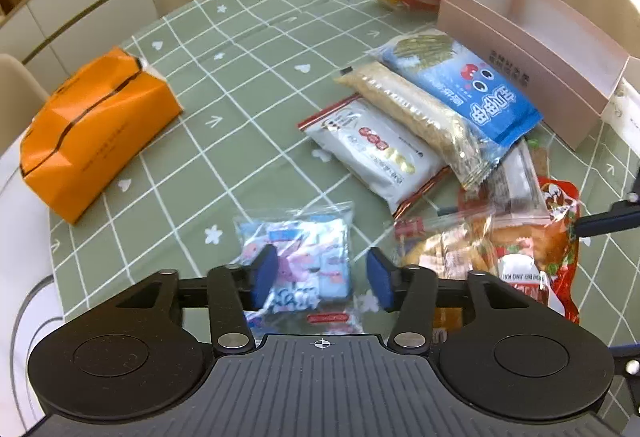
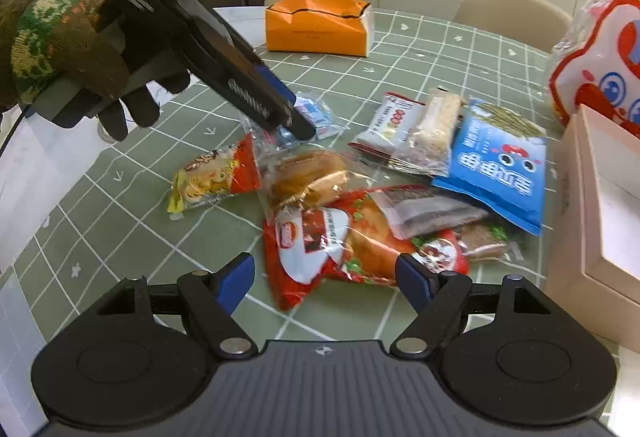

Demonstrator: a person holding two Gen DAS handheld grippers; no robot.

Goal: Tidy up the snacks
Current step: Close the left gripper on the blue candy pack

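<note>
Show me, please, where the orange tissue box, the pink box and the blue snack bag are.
orange tissue box [image 1: 96,125], left wrist view, top face.
pink box [image 1: 516,49], left wrist view, long front wall.
blue snack bag [image 2: 500,173], right wrist view, printed front.

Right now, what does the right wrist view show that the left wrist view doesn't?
Only the right wrist view: the gloved left hand holding the left gripper from outside, and the yellow-red snack packet.
Only the left wrist view: the open inside of the pink box.
Both: orange tissue box, blue snack bag, clear candy pouch between the left gripper's open fingers.
</note>
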